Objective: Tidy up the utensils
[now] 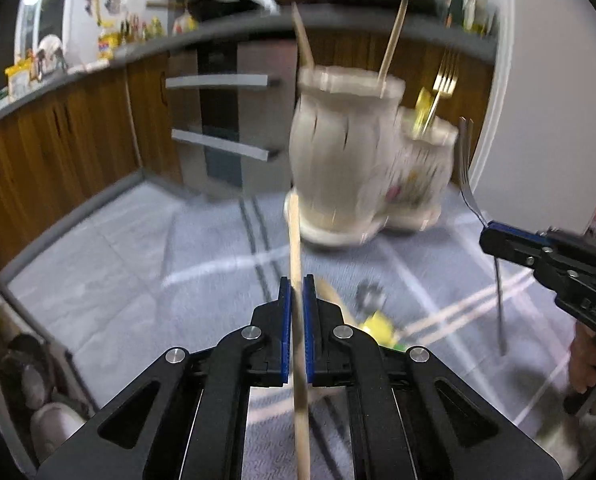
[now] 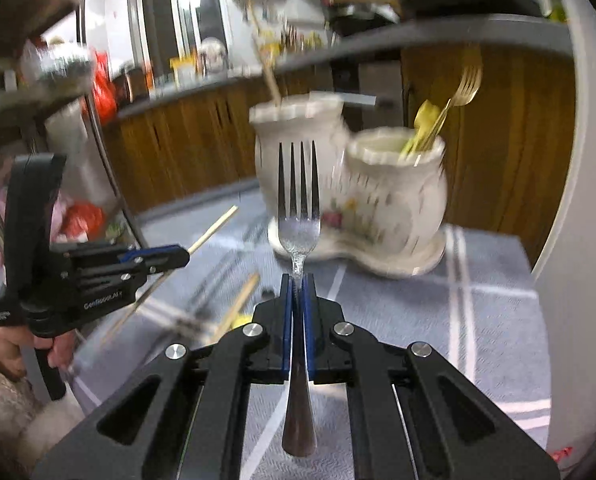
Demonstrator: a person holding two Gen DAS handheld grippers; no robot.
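My left gripper (image 1: 297,286) is shut on a wooden chopstick (image 1: 295,240) that runs forward towards the white two-pot ceramic holder (image 1: 338,152). My right gripper (image 2: 298,282) is shut on a silver fork (image 2: 299,208), tines up, in front of the holder (image 2: 394,196). The taller pot (image 2: 294,140) holds chopsticks. The shorter flowered pot holds a gold fork (image 2: 464,88) and a yellow-handled utensil (image 2: 424,118). Each gripper shows in the other's view: the right gripper (image 1: 488,232) with the fork (image 1: 466,176), the left gripper (image 2: 184,256) with the chopstick (image 2: 214,230).
More chopsticks (image 2: 238,304) and a yellow-handled utensil (image 1: 378,326) lie on the blue-grey checked tablecloth (image 1: 138,264). Wooden kitchen cabinets (image 1: 58,128) run behind the table. A white curved wall (image 2: 578,200) stands at the right. A person's hand (image 2: 2,344) holds the left gripper.
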